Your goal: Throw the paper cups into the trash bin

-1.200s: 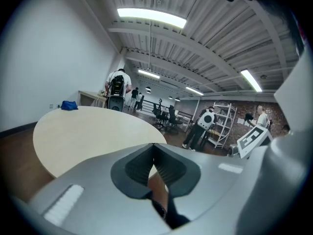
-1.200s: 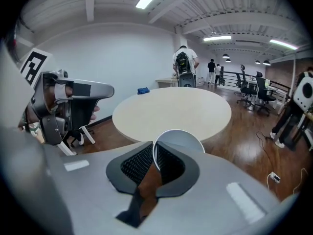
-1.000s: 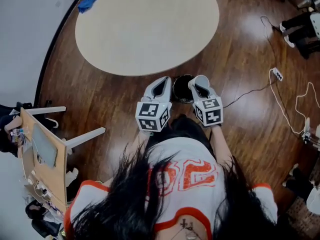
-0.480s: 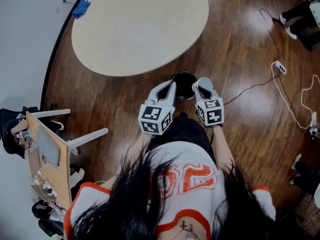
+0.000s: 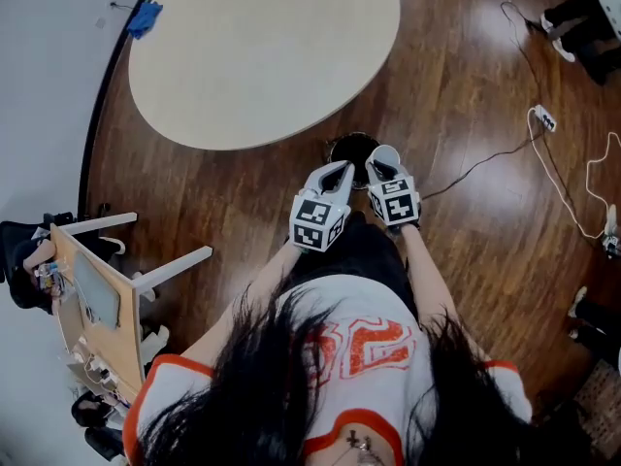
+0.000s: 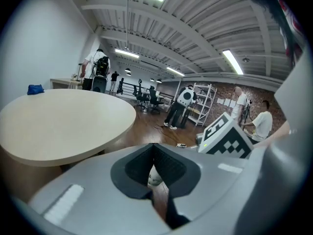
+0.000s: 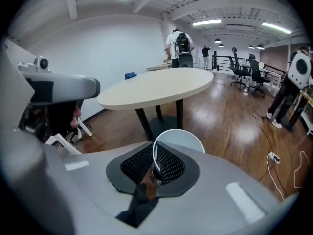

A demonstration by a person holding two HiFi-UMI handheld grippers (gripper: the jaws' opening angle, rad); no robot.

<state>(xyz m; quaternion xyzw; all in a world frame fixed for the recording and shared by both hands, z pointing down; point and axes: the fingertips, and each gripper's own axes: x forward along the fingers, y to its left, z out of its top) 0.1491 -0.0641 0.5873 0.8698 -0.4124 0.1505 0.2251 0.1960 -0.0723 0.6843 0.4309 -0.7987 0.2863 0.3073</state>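
Note:
In the head view, the white paper cup (image 5: 385, 152) hangs at the right rim of the dark round trash bin (image 5: 347, 148) on the floor. My right gripper (image 5: 377, 170) is shut on the cup's rim. The right gripper view shows the cup (image 7: 180, 138) upright with its wall pinched between the ribbed pads, the right gripper (image 7: 154, 159) closed on it. My left gripper (image 5: 341, 172) hovers at the bin's left side, close beside the right one. In its own view the left gripper (image 6: 152, 148) has its jaw tips touching, with only a small pale blur visible below them.
A round beige table (image 5: 262, 47) stands just beyond the bin, with a blue cloth (image 5: 144, 17) at its far edge. A wooden chair (image 5: 97, 289) stands on my left. A power strip (image 5: 541, 117) and cables lie on the floor to the right. People stand far off (image 6: 186, 102).
Both grippers have moved forward to the bin, and the left one has closed in on the right. The cup is still held and now hangs at the bin's rim.

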